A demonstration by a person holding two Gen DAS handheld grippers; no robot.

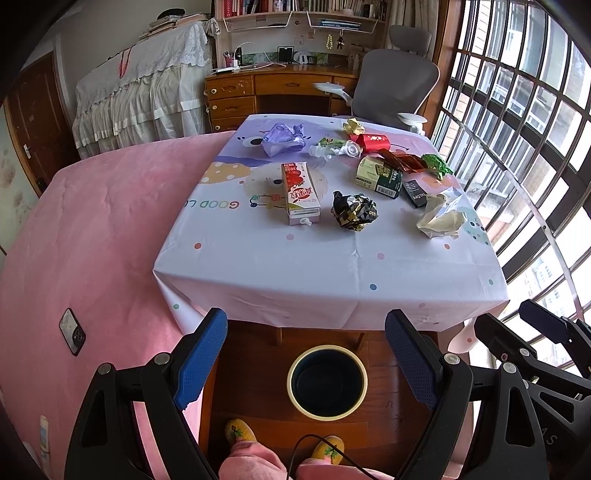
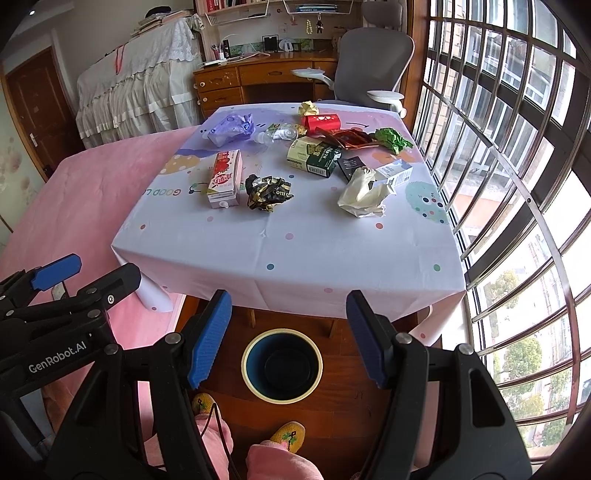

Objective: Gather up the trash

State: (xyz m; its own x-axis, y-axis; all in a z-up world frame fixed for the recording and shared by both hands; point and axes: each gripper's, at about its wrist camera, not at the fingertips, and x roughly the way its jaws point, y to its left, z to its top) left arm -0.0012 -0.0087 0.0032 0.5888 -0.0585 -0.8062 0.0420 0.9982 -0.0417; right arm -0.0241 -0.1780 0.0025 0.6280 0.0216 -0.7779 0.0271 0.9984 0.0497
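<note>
Clothed table (image 1: pixel 332 266), milk carton (image 1: pixel 300 194), crumpled wrappers (image 1: pixel 354 211)

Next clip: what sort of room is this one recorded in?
Most likely a bedroom that doubles as a study in a home. A bed with a pink cover sits beside the small table, and behind it stand a wooden desk, an office chair and bookshelves.
</note>
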